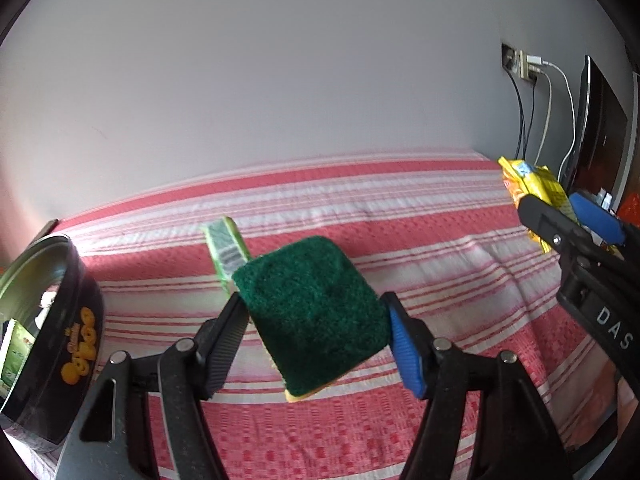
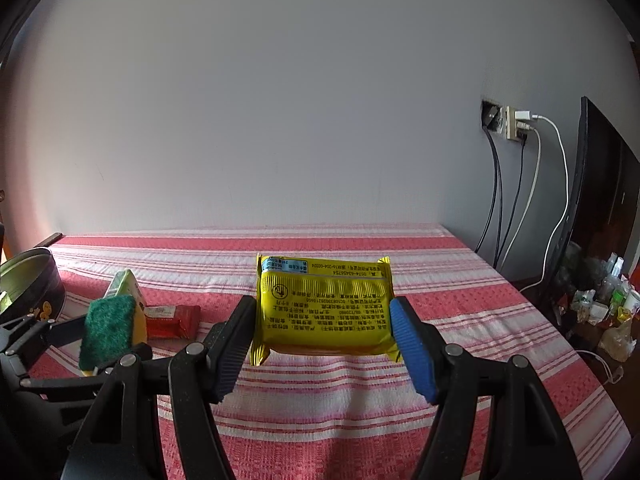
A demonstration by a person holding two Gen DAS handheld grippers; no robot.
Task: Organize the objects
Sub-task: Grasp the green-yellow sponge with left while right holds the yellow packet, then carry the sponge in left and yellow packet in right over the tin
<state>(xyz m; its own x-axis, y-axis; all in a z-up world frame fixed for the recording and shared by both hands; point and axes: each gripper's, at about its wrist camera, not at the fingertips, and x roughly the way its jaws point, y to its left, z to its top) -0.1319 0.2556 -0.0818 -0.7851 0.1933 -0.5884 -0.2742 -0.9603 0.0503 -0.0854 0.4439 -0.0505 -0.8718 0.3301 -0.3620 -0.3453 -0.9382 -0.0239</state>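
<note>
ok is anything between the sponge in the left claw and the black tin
Nothing visible. The sponge is gripped in the left claw, and the open black tin sits to its left with only bare bedspread between.

The left tongs (image 1: pixel 316 320) clamp a sponge (image 1: pixel 316 316) above the bed (image 1: pixel 360 208); to their right the right tongs (image 2: pixel 324 336) clamp a snack packet (image 2: pixel 324 308), also off the cover. A tin (image 1: pixel 52 340) sits at the bed's left edge with a sachet (image 1: pixel 16 352) inside it. A carton (image 1: pixel 226 248) lies on the bed behind the sponge, and a small wrapper (image 2: pixel 174 320) lies just right of the carton. Behind the bed stands a wall (image 2: pixel 280 100); on its right part a socket (image 2: pixel 510 122) carries 4 cables (image 2: pixel 520 200) hanging down beside the bed. Right of these stands a screen (image 2: pixel 600 200), with bottles (image 2: pixel 612 284) at its foot.
</note>
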